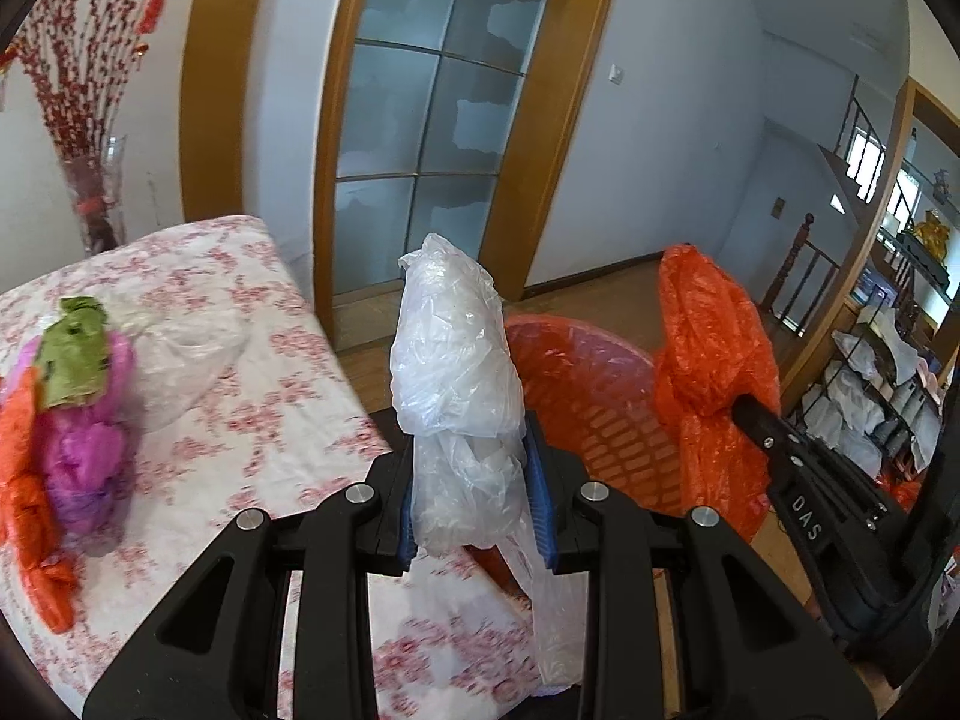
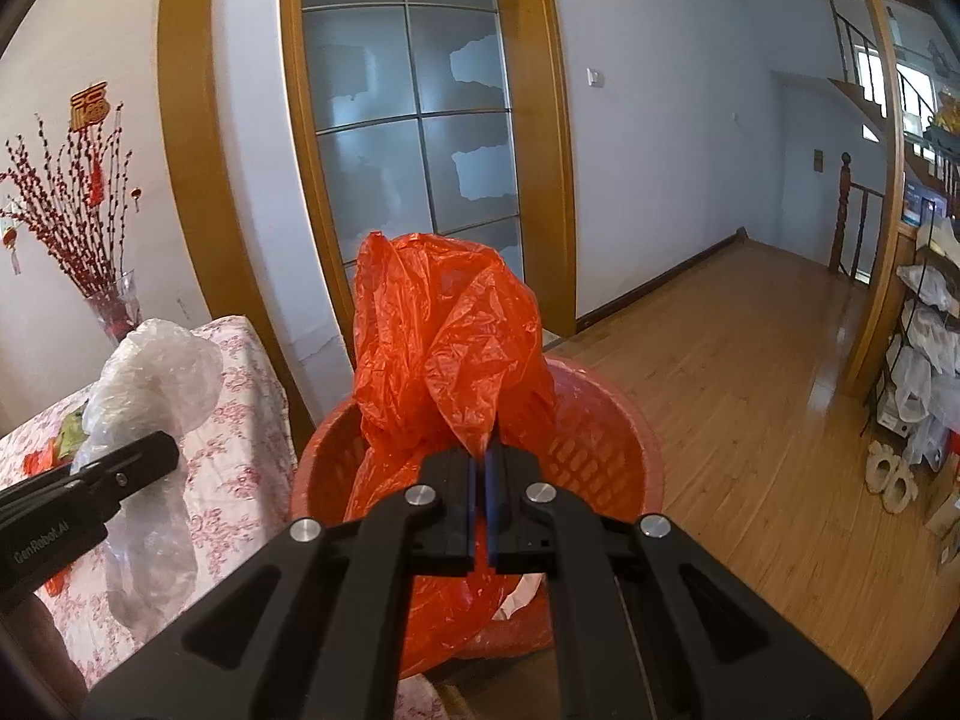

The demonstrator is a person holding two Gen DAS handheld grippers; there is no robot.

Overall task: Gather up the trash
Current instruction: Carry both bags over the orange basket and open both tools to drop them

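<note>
Vase, glass, with red-berried branches: upper left of the left wrist view, behind the table.
Table, floral pink-and-white cloth: left half of the frame. On it, at the far left, a heap of trash: orange bag, purple bag, green scrap on top, and a loose clear bag just beside.
Left gripper: lower centre, blue pads clamped on a crumpled clear plastic bag that stands up between them and trails below.
Basket, red plastic, slotted wall: right of centre, on the wooden floor beside the table.
Right gripper: jaws pinched together on a fold of orange plastic bag, which is bunched above the basket's mouth.
Wire rack with pale bags: far right.
</note>
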